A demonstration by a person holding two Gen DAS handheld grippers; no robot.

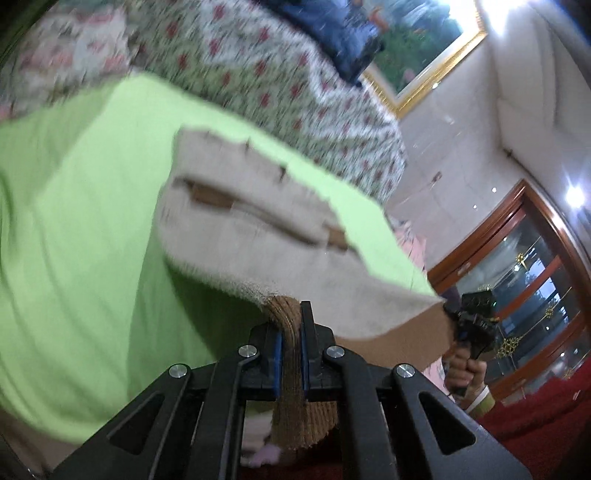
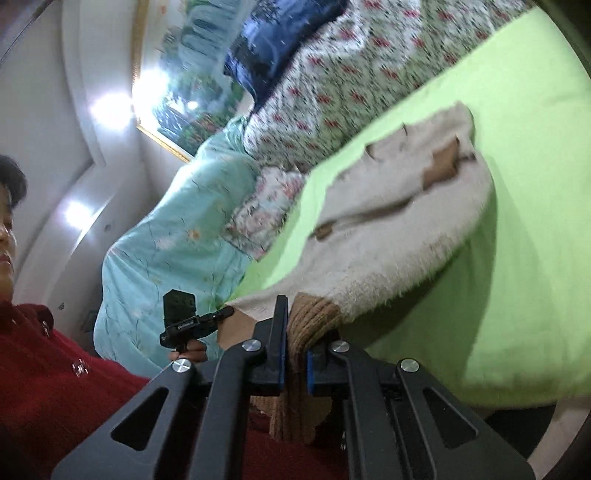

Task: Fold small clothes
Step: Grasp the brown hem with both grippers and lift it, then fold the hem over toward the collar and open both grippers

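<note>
A small cream fuzzy sweater point(image 1: 255, 236) with brown ribbed hem and brown patches hangs lifted over a lime-green sheet point(image 1: 85, 206). My left gripper point(image 1: 291, 332) is shut on one corner of the brown hem point(image 1: 295, 406). My right gripper point(image 2: 295, 339) is shut on the other hem corner point(image 2: 306, 325); the sweater point(image 2: 402, 236) stretches away over the green sheet point(image 2: 517, 258). The right gripper shows in the left wrist view point(image 1: 469, 325), and the left gripper shows in the right wrist view point(image 2: 192, 325).
A floral quilt point(image 1: 280, 85) and a dark blue pillow point(image 1: 332, 33) lie beyond the sheet. A light blue duvet point(image 2: 177, 251) is bundled at the bed's end. A person in a red top point(image 2: 44, 376) stands close. A wooden glass cabinet point(image 1: 532, 266) stands to the right.
</note>
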